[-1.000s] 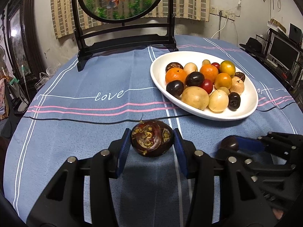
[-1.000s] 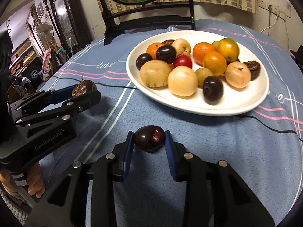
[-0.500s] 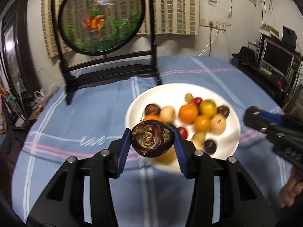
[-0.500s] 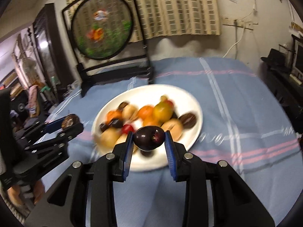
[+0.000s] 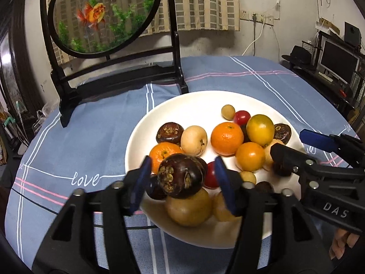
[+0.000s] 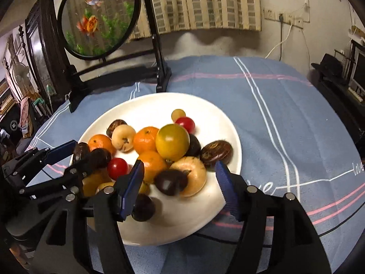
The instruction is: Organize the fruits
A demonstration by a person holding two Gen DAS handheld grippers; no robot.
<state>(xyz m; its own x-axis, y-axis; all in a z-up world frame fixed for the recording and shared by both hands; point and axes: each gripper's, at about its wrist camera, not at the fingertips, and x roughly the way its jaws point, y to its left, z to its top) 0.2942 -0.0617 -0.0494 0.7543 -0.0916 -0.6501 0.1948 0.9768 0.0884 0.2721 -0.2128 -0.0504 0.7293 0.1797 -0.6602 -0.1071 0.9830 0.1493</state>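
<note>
Left claw: the left gripper (image 5: 181, 182) has just been opening; its blue pads now stand wider than the wrinkled dark fruit (image 5: 180, 177) between them, with a gap showing on both sides, so it holds nothing.
Wrinkled dark fruit: a second ago it sat clamped low over the cloth near the plate; now it is free over the near left of the plate, just above a tan fruit (image 5: 188, 207). Whether it already rests on the pile I cannot tell.
Right claw: the right gripper (image 6: 180, 183) has also just been opening and grips nothing; the smooth dark plum (image 6: 171, 181) it carried is blurred between the spread pads, touching neither.
Smooth dark plum: it is over the near part of the plate, against a pale round fruit (image 6: 191, 175); the blur suggests it is dropping.
Meaning for the task: both loose fruits look delivered at once, and no fruit shows on the blue cloth (image 5: 91, 137) in either view.
Plate: the white plate (image 6: 159, 101) holds the whole heap, with oranges, a yellow-green fruit (image 6: 172, 142), red cherry tomatoes, pale fruits and dark ones; its far side is bare.
Risk: the newcomers land on round fruit and could roll towards the near rim.
</note>
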